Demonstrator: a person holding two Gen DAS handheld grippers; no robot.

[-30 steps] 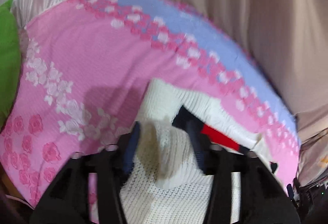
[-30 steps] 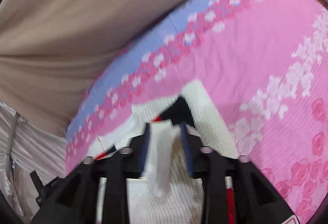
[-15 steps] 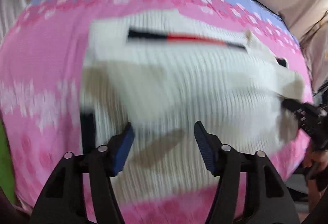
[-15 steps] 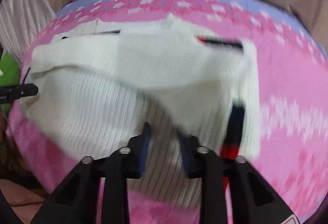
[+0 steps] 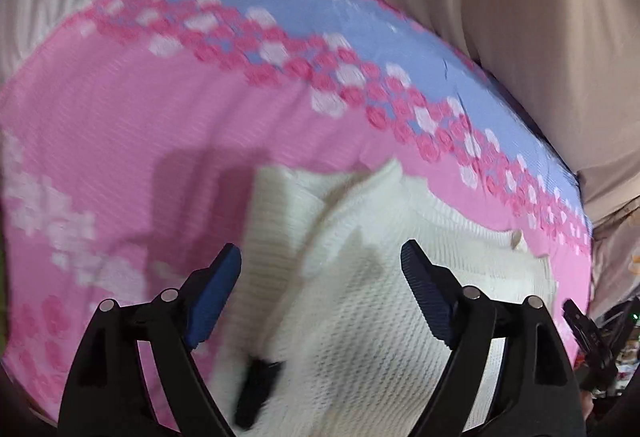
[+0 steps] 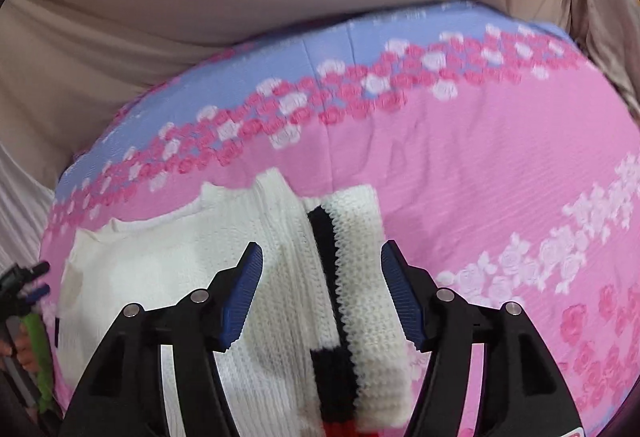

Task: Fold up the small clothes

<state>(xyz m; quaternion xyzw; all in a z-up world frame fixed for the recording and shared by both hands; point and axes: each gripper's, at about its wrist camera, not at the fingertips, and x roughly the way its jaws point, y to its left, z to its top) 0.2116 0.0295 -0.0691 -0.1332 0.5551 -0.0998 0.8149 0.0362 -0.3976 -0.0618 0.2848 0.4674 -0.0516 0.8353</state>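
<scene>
Sweater [image 6: 280,277] (white knit, black-and-red trim) lies on the pink floral cloth [image 6: 480,165], long axis left to right; both left hand-held gripper [image 5: 320,273] and right hand-held gripper [image 6: 320,261], clamped a second ago, now gape empty.

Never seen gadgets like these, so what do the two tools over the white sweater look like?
Both match: the left tool and right tool are black plastic forks with cut-out arms, round silver bolts at the joints, and ridged blue pads inside each finger. No cables or sleeves show.
</scene>
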